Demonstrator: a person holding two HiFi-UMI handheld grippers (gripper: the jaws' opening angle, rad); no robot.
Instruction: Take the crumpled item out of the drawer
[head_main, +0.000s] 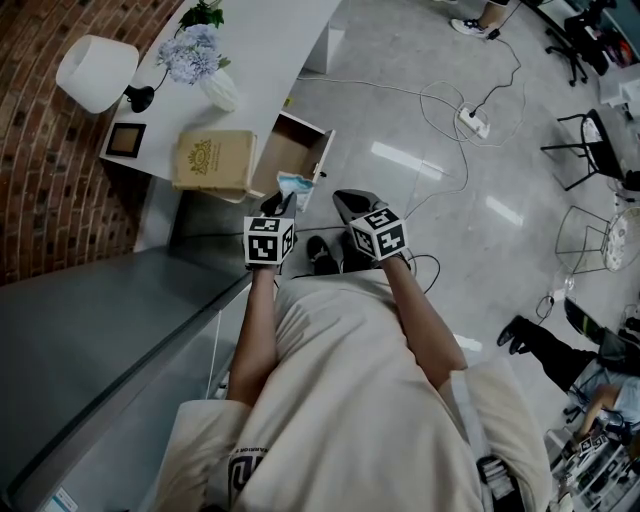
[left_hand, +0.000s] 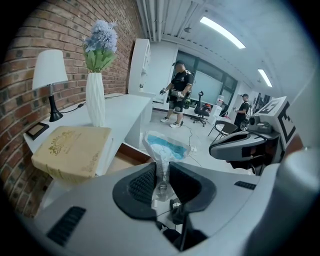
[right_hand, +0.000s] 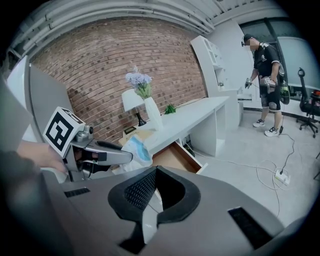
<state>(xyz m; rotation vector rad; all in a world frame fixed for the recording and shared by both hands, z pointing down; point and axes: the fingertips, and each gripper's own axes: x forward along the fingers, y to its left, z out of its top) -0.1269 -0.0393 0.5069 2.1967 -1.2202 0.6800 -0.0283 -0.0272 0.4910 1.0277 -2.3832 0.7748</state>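
1. Ahead of my left gripper (head_main: 284, 204), the drawer (head_main: 300, 148) juts out of the white desk (head_main: 270, 50), open from above.
2. Left of it, a tan box (head_main: 212, 160) blocks the desk edge, with a vase (head_main: 221, 90) beyond.
3. Right of my right gripper (head_main: 347, 203), the floor (head_main: 420, 200) gives wide passage; cables (head_main: 440, 105) lie farther out.
4. A grey counter (head_main: 90, 330) walls my left arm's side.

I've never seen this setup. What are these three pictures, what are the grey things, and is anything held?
A person holds a grabbing tool in each hand. One picture looks down from a head camera; the other two cameras ride on the tools, looking along their tongs. The left tongs pinch a crumpled blue-and-white wrapper near the open drawer of a white desk. The right tongs are shut and empty. On the desk: a beige box, a lamp, a vase of flowers.
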